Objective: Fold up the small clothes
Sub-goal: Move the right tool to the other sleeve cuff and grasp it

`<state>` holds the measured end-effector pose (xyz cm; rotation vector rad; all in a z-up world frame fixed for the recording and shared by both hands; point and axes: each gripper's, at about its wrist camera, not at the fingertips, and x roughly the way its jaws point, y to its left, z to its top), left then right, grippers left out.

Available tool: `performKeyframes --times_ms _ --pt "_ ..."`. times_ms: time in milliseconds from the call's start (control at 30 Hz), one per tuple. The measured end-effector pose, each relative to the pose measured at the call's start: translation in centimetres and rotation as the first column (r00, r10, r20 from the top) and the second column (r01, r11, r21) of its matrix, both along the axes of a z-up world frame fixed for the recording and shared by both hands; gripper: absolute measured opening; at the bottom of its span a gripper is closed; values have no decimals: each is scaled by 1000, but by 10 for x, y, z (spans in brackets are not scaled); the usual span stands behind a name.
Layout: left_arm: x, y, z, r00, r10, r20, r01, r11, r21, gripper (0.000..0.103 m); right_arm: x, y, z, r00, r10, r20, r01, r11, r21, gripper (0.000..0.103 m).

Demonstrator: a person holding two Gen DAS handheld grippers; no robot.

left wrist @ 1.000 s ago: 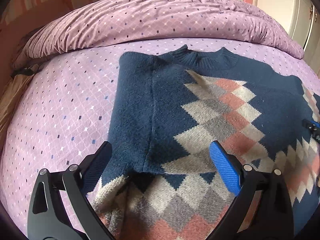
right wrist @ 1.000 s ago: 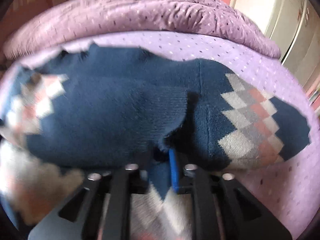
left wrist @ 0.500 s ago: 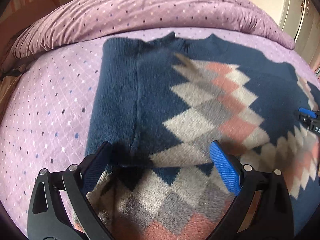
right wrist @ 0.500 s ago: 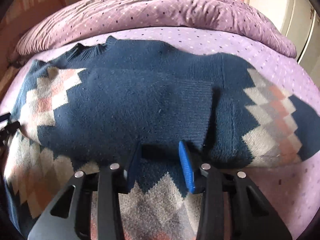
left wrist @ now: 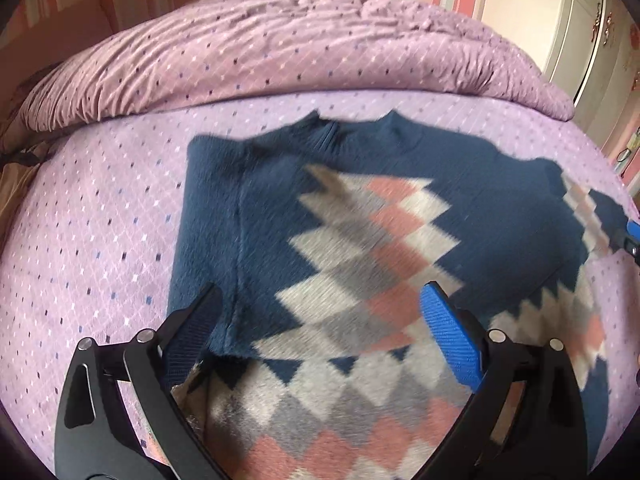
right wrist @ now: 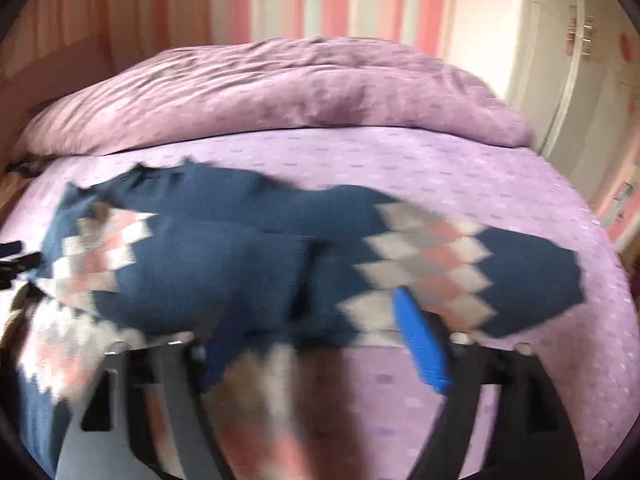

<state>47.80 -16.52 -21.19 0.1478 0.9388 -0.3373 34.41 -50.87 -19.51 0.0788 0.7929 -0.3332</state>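
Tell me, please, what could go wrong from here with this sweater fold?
1. Both grippers, left and right, have their jaws open, so nothing pins the sweater; the folded sleeve could slip back.
2. The bedspread is soft, so pressing down may wrinkle the layers.
3. The right view is blurred, so a fast regrasp might miss the edge.

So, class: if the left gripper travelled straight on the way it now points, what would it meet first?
The left gripper, jaws wide open, points at the navy knitted sweater with pink, grey and white diamonds lying on the lilac dotted bedspread. It would probably meet the sweater's diamond panel first; depth is unclear.
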Motion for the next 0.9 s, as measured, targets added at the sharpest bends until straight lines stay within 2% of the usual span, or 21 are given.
performKeyframes --times_ms 33,100,233,333,433,500,600,700,800,900 --pt "-1 -4 4 1000 -1 4 1 1000 -5 100 -7 -13 0 999 -33 5 33 999 -24 93" --pt "-4 -13 12 1000 -15 8 15 1000 -25 100 -18 -37 0 997 -78 7 79 996 -41 92" --pt "-6 -35 17 999 -41 25 41 999 -11 100 -43 -89 -4 989 -149 0 149 988 -43 92" --pt "0 -46 15 999 -37 7 37 999 -23 100 -61 -127 -14 978 -207 -11 206 978 -40 93" --pt "7 -58 14 999 -48 -12 48 998 -48 100 -72 -176 -33 959 -282 -31 283 959 7 93" --pt "11 -70 14 998 -62 5 62 998 -25 100 -77 -203 -42 945 -327 -25 327 944 28 92" --pt "15 -86 13 997 -74 25 74 997 7 100 -85 -245 -51 906 -423 0 422 903 73 92" --pt "16 -99 12 997 -75 28 75 997 11 100 -86 -278 -64 878 -479 10 474 872 126 93" --pt "15 -109 13 997 -81 17 81 997 -10 100 -84 -304 -81 855 -518 -7 503 828 247 92" --pt "13 -116 12 996 -84 9 84 996 -10 100 -79 -310 -93 843 -537 -23 522 808 273 92"
